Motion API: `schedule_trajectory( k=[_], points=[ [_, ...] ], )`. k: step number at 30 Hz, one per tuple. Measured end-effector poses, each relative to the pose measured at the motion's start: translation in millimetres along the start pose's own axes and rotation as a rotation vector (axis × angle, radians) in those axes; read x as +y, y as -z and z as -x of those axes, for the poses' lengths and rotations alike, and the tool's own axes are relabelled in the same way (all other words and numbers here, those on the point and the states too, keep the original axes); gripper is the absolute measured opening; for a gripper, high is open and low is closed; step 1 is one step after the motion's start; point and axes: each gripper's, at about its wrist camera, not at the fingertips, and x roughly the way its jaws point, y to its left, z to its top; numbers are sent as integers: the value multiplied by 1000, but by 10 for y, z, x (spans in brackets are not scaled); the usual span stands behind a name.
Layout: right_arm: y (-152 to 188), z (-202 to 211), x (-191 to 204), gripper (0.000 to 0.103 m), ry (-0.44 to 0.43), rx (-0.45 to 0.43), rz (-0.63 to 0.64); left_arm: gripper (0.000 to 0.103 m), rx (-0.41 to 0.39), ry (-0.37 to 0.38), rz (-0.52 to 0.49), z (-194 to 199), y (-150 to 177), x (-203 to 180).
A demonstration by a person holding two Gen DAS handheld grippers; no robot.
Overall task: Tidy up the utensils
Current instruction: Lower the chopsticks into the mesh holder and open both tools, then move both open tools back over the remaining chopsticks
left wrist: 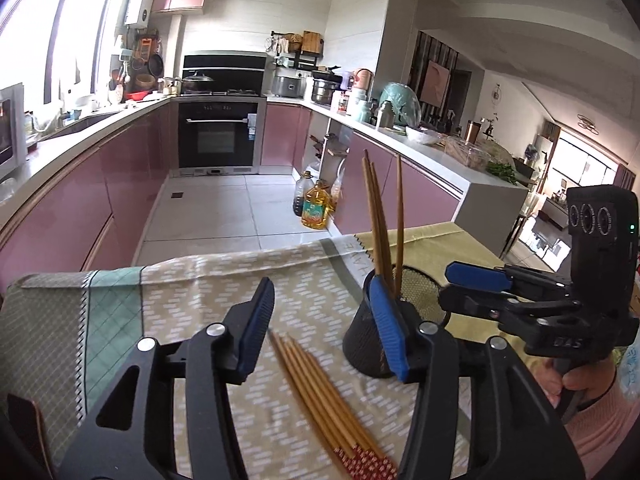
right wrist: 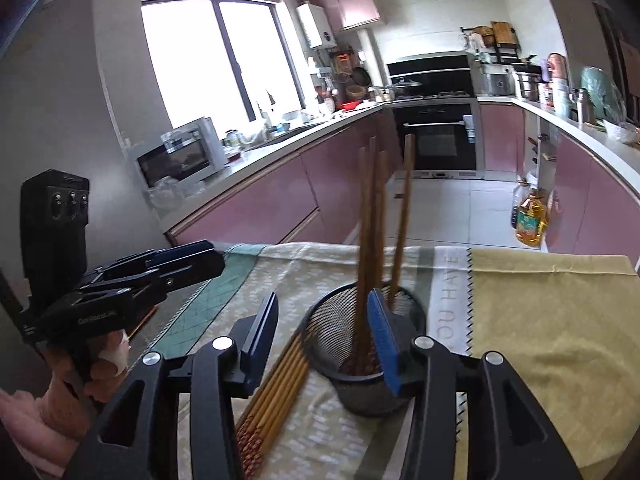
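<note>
1. Pink-fronted kitchen cabinets (left wrist: 132, 184) and a black oven (left wrist: 218, 136) stand beyond a table covered with a patterned cloth (left wrist: 192, 292).
2. On the cloth, a black mesh holder (left wrist: 370, 344) keeps a few chopsticks (left wrist: 376, 220) upright; loose chopsticks (left wrist: 320, 396) lie just beside the holder.
3. Left gripper (left wrist: 320, 320) and right gripper (right wrist: 326, 336) both hover by the holder, jaws apart and empty.

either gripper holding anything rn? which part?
Nothing held. Left gripper and right gripper both stand open, no chopsticks between their pads.
</note>
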Motion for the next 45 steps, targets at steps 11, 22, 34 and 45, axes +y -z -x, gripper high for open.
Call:
schedule_trajectory(
  k=[11,22,34,45],
  points=[
    [624,-419,225,45,-29,211,-15,57,193,-84,27,-166,710,195],
    [822,-494,169,46,-1,260,-70,57,343,-87,49,-533,1131,216],
    [847,-542,203,46,13,269,-56,53,358,-130,29,-628,1108,173],
    [835,-670,267,46,63,292,-21,45,360,-130,36,-570,1125,194]
  ],
)
